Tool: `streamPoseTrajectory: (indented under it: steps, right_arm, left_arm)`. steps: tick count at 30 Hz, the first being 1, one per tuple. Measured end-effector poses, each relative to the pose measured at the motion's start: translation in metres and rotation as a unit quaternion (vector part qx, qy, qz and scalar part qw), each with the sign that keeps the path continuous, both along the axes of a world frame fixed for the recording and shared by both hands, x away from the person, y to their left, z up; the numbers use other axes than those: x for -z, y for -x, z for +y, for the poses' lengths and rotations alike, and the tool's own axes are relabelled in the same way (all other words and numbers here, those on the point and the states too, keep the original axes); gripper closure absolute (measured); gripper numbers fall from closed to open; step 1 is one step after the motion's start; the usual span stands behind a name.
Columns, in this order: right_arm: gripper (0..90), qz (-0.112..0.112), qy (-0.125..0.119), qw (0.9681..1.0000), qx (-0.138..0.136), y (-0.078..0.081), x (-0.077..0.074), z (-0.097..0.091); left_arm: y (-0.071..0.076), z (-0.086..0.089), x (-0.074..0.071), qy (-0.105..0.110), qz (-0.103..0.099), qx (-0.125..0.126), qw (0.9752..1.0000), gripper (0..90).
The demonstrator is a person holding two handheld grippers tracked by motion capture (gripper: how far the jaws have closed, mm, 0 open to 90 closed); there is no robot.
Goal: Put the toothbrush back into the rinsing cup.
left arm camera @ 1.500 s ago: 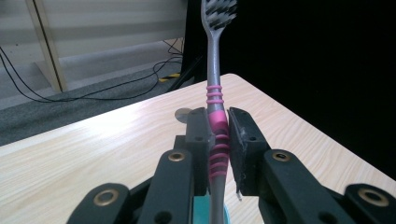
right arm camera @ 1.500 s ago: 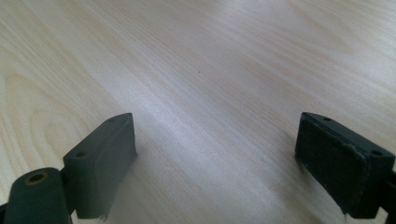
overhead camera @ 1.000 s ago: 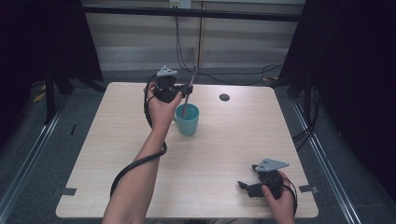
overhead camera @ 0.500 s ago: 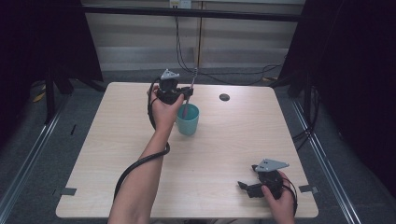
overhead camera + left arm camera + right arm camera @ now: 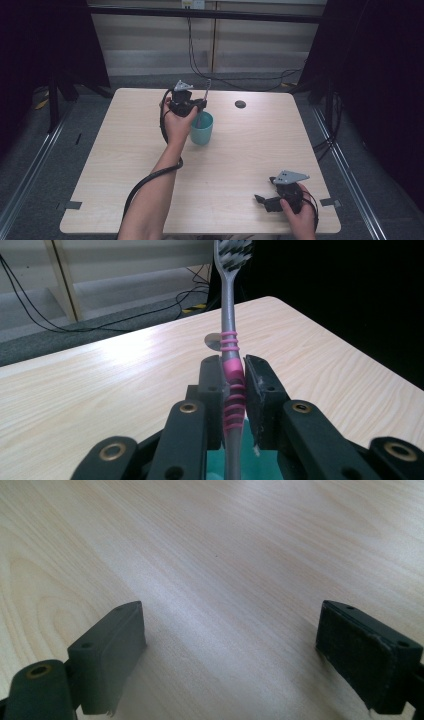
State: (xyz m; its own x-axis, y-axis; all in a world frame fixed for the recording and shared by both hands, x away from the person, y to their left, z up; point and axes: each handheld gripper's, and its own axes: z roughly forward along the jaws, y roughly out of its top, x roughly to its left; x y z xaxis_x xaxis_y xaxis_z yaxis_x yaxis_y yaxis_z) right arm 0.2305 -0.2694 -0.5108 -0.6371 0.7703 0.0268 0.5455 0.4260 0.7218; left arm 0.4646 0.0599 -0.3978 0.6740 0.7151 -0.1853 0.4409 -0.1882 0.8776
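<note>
My left gripper [image 5: 232, 375] is shut on a grey toothbrush with pink rings [image 5: 230, 342], held upright with the bristles on top. In the high view the left gripper [image 5: 200, 106] hovers over a teal cup [image 5: 202, 130] near the table's middle back, and the toothbrush [image 5: 204, 100] has its lower end down in the cup's mouth. The cup's teal rim [image 5: 262, 465] shows just under the jaws in the left gripper view. My right gripper [image 5: 260, 199] rests at the front right of the table, open; its jaws [image 5: 230, 655] stand wide apart over bare wood with nothing between them.
A small dark round disc [image 5: 240, 104] lies on the wooden table [image 5: 125, 150] behind and to the right of the cup. Black frame posts and cables stand beyond the far edge. The left gripper's cable [image 5: 145, 180] trails along the forearm.
The left gripper has sunk a little with the toothbrush, bringing its lower end further into the cup. The right gripper has stayed where it was.
</note>
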Motion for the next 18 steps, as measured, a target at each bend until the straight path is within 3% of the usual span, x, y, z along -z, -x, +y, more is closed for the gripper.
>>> streamPoseTrajectory:
  steps: [10, 18]
  right_arm:
    - [11.8, 0.000, 0.000, 1.0000, 0.000, 0.000, 0.000, 0.000]
    - [11.8, 0.000, 0.000, 1.0000, -0.001, 0.000, 0.000, 0.000]
  left_arm:
    - [0.001, -0.002, 0.008, -0.011, 0.006, 0.003, 0.9999, 78.9]
    - [0.001, -0.004, 0.019, -0.016, 0.023, 0.002, 0.9996, 78.7]
